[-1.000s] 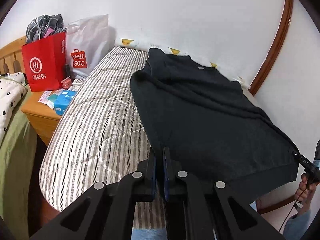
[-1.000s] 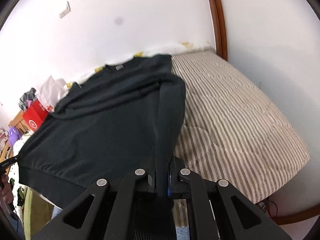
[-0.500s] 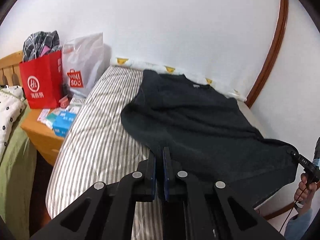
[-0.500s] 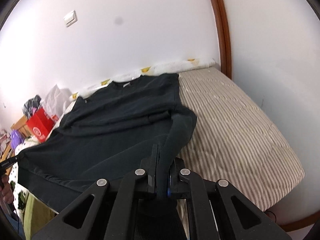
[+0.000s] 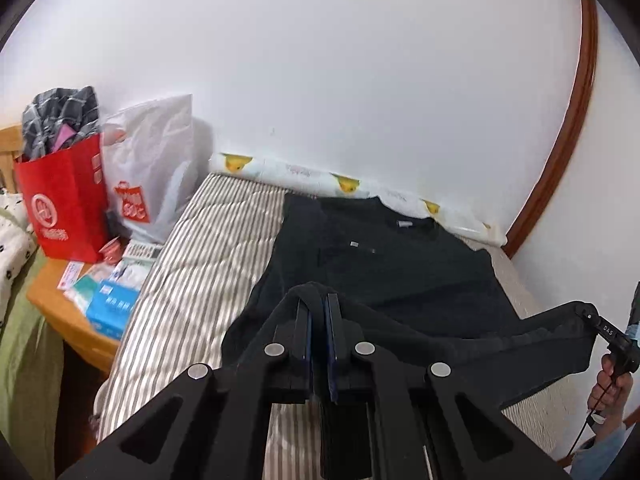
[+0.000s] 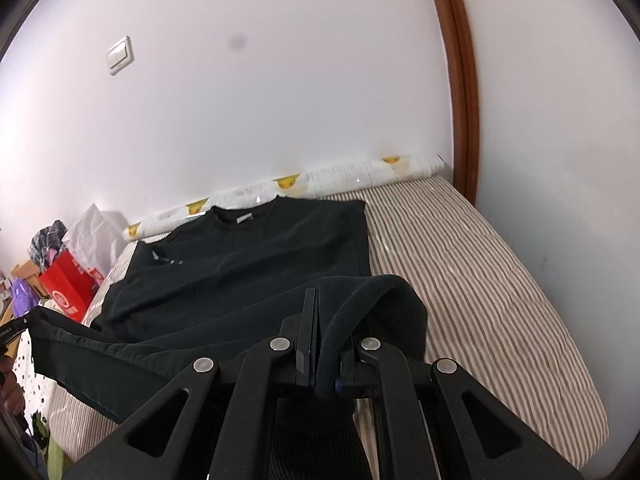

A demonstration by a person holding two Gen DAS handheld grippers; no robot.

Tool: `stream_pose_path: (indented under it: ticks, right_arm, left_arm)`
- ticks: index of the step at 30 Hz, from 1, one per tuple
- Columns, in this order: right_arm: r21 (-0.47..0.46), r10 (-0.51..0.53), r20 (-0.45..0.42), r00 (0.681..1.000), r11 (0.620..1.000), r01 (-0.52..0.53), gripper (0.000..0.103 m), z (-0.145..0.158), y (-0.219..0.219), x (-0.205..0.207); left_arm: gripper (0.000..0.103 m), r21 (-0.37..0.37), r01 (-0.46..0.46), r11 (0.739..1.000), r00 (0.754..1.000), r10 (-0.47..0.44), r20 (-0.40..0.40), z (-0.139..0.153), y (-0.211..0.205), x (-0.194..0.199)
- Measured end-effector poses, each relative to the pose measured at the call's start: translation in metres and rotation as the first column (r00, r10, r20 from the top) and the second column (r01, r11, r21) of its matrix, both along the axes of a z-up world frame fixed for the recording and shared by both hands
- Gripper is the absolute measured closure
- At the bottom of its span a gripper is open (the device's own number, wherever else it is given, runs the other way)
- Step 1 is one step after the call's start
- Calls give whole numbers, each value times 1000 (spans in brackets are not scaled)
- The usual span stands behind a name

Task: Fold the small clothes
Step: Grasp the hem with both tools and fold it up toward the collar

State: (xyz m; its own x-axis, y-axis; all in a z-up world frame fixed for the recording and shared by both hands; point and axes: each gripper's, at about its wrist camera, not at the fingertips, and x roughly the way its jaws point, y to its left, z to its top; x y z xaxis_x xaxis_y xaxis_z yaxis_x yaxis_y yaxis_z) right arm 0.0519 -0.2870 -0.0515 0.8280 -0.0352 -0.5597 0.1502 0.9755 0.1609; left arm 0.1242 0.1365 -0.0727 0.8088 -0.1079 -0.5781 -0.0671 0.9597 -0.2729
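On the striped brown-and-white quilted bed (image 6: 472,280), spread flat at the far end with the collar toward the wall: the black long-sleeved sweatshirt (image 6: 256,264). Near edge lifted clear of the mattress, hem corners pinched, one per tool. Left gripper (image 5: 319,312) clamped tight on a peak of black fabric at the hem's left corner; right gripper (image 6: 326,320) closed on a thick roll of the same cloth at the right corner. Hem stretched taut between the two, probably to keep the edge straight for carrying it over toward the collar. Sleeves apparently tucked in across the body already. Off to the left, a red paper shopping bag (image 5: 64,208) and white plastic bag (image 5: 152,184), well apart from the work.
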Motion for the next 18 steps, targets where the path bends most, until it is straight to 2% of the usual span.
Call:
stream_pose_path:
  ticks: [8, 13, 18]
  right_arm:
    - [-1, -7, -9, 1000, 1000, 7, 97, -1, -4, 76]
    - [-39, -7, -40, 999, 999, 6, 97, -17, -3, 118]
    - [-59, -17, -91, 996, 998, 11, 97, -42, -7, 154]
  left_arm:
    - [97, -5, -25, 1000, 999, 25, -28, -11, 8, 72]
    - [97, 24, -38, 999, 997, 39, -71, -30, 7, 109]
    - [97, 18, -51, 999, 991, 53, -125, -50, 11, 138]
